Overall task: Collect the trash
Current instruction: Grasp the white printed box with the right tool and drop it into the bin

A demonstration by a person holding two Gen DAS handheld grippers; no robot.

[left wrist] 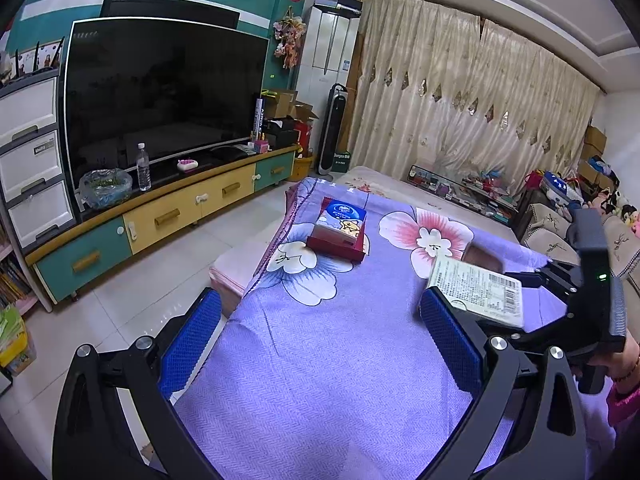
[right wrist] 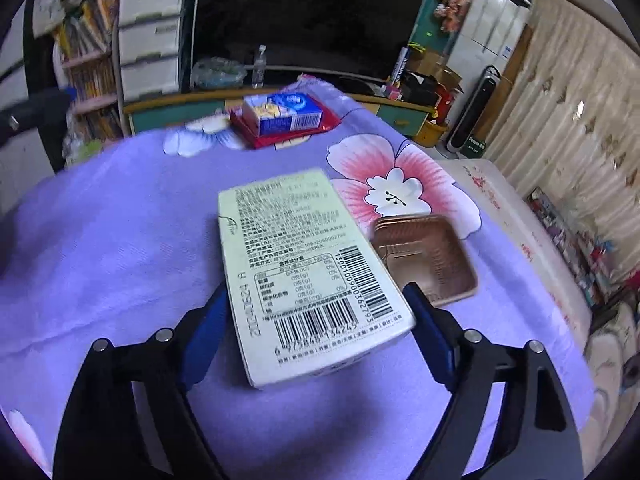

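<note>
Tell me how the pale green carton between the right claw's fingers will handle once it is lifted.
The carton looks like stiff, flat-sided card, so the right claw should hold it squarely without rolling. It is probably light, likely empty trash. Its printed faces look smooth, so it may slip against the blue pads, and a hard squeeze could dent it.

1. The right hand-held gripper point(right wrist: 316, 320) has its blue pads pressed against both long sides of a pale carton point(right wrist: 308, 264), barcodes facing up.
2. Just right of the carton, a brown plastic tray point(right wrist: 432, 256) lies on the purple floral blanket point(right wrist: 120, 220).
3. Beyond the carton, a blue tissue pack point(right wrist: 284, 114) rests on a red box point(right wrist: 264, 136).
</note>
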